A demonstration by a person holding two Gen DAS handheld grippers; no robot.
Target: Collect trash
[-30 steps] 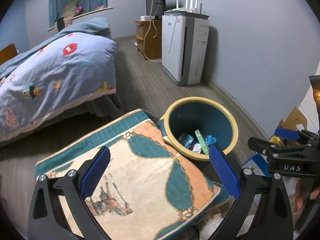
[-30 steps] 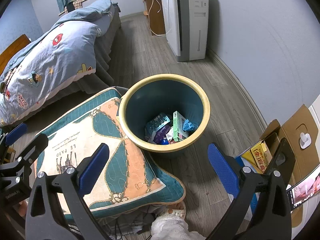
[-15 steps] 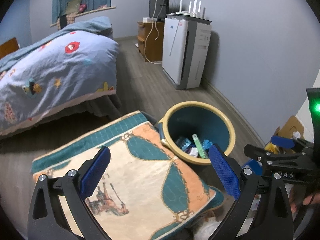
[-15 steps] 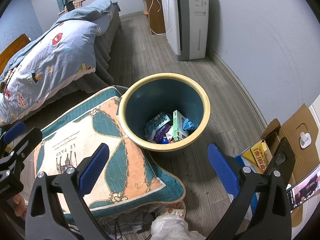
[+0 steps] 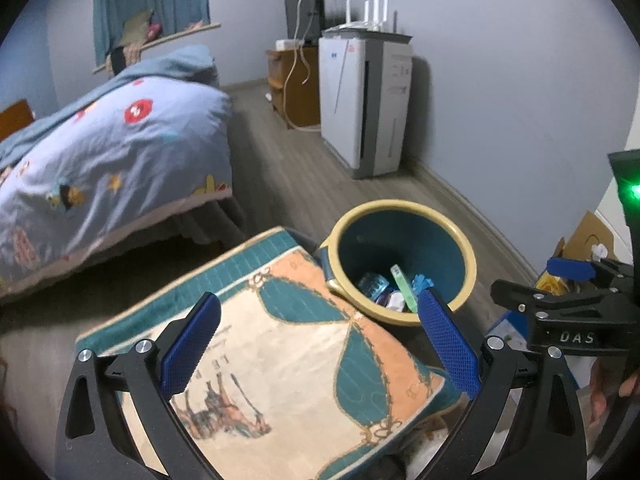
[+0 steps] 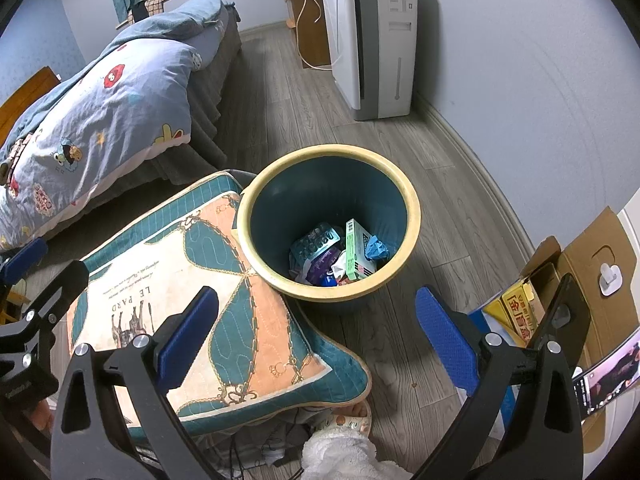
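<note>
A teal bin with a yellow rim point(image 6: 412, 216) stands on the wood floor; it also shows in the left wrist view point(image 5: 468, 256). Inside lie several pieces of trash: a green box point(image 6: 358, 250), a blister pack point(image 6: 316, 240) and a blue wrapper point(image 6: 376, 247). My left gripper point(image 5: 316, 344) is open and empty above a patterned cushion point(image 5: 280, 360). My right gripper point(image 6: 316, 336) is open and empty, above the cushion's point(image 6: 168, 280) edge and the floor just in front of the bin.
A bed with a blue quilt point(image 6: 100, 120) stands at the left. A white air purifier point(image 6: 372, 36) stands against the far wall. An open cardboard box point(image 6: 560, 288) sits at the right. A slippered foot point(image 6: 344, 424) shows at the bottom.
The left gripper has risen and drawn back, so the bin looks smaller and farther. The right gripper has hardly moved. Both stay open.
</note>
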